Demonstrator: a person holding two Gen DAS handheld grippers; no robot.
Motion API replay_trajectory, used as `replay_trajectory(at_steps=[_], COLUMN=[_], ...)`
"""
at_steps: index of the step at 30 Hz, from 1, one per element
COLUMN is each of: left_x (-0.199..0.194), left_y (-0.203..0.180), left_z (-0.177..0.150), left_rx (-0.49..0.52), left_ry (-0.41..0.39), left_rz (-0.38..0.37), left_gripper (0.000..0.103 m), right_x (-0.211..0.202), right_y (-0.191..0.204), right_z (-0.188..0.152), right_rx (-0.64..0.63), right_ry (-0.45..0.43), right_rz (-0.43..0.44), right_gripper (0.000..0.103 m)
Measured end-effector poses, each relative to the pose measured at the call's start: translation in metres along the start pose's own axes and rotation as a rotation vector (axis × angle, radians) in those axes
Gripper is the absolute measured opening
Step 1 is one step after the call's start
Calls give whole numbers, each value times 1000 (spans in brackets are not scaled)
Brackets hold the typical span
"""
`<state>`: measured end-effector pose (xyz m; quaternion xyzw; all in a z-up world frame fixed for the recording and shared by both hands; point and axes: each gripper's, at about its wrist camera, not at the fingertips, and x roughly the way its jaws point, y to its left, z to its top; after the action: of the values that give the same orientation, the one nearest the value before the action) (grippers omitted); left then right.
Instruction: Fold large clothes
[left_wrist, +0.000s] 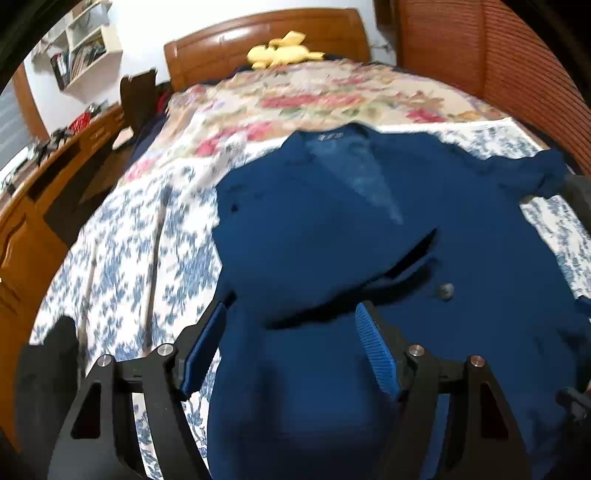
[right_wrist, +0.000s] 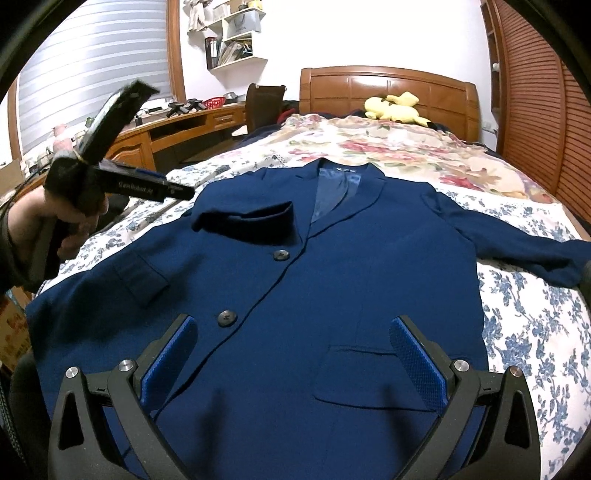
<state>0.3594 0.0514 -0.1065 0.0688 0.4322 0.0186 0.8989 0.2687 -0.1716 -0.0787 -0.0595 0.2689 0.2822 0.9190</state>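
Observation:
A navy blue blazer (right_wrist: 332, 266) lies front up on the bed, collar toward the headboard. Its left sleeve (right_wrist: 243, 221) is folded across the chest; its right sleeve (right_wrist: 517, 247) stretches out to the right. The blazer also shows in the left wrist view (left_wrist: 332, 240). My left gripper (left_wrist: 291, 310) is open and empty above the blazer's left side. It also appears in the right wrist view (right_wrist: 184, 192), held in a hand at the left. My right gripper (right_wrist: 295, 325) is open and empty above the blazer's lower front, near a button (right_wrist: 226, 318).
The bed carries a blue floral sheet (right_wrist: 535, 332) and a flowered quilt (right_wrist: 388, 147). A yellow plush toy (right_wrist: 395, 107) lies by the wooden headboard (right_wrist: 388, 85). A wooden desk (right_wrist: 177, 129) and chair (right_wrist: 264, 107) stand at the left; louvred wardrobe doors (right_wrist: 535, 110) at the right.

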Motion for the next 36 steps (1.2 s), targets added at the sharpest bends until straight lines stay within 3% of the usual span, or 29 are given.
replay_trajectory(at_steps=[11, 13, 15, 25, 30, 36], left_x=[63, 68, 65, -3, -9, 13], left_y=[20, 24, 27, -6, -29, -2], left_z=[-14, -10, -6, 42, 53, 38], left_rx=[-80, -94, -114, -77, -4, -35], left_ry=[106, 115, 103, -62, -29, 33], left_rz=[48, 67, 73, 59, 118, 182], left_gripper=[35, 8, 2, 1, 1, 1], right_x=[9, 9, 9, -13, -31, -38], right_y=[-1, -3, -5, -11, -16, -21], right_z=[3, 4, 4, -4, -12, -18], right_rx=[9, 14, 18, 23, 32, 44], right_ry=[21, 22, 20, -5, -17, -5], right_rz=[15, 22, 30, -10, -35, -59], right_gripper=[103, 103, 103, 103, 103, 103])
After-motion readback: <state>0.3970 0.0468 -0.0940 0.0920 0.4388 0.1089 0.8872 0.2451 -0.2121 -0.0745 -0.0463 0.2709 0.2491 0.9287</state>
